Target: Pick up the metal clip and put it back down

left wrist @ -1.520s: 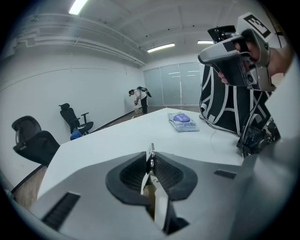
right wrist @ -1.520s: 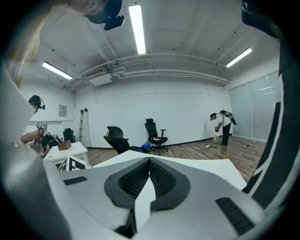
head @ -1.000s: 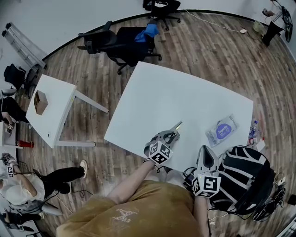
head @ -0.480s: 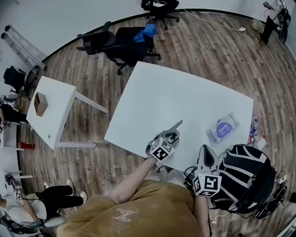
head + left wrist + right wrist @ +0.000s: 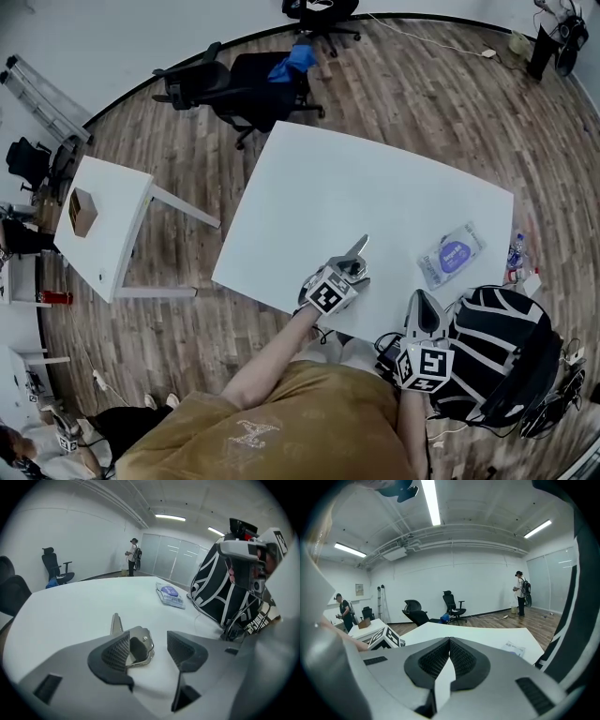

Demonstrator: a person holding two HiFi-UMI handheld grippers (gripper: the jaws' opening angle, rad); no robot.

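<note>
Left gripper (image 5: 148,651) jaws opening wide, metal clip (image 5: 142,643) lies between them on table (image 5: 70,611); right gripper (image 5: 449,656) closed, empty.

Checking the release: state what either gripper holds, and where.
Nothing is held. The left gripper is opening, the metal clip lying unclamped between its jaws; the right gripper is shut, empty.

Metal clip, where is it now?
In the head view, the clip lies on the table between the left tool's opening jaws, left of the packet.

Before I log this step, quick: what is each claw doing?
Left claw: opening, metal clip between its jaws, not gripped.
Right claw: closed, empty.
</note>
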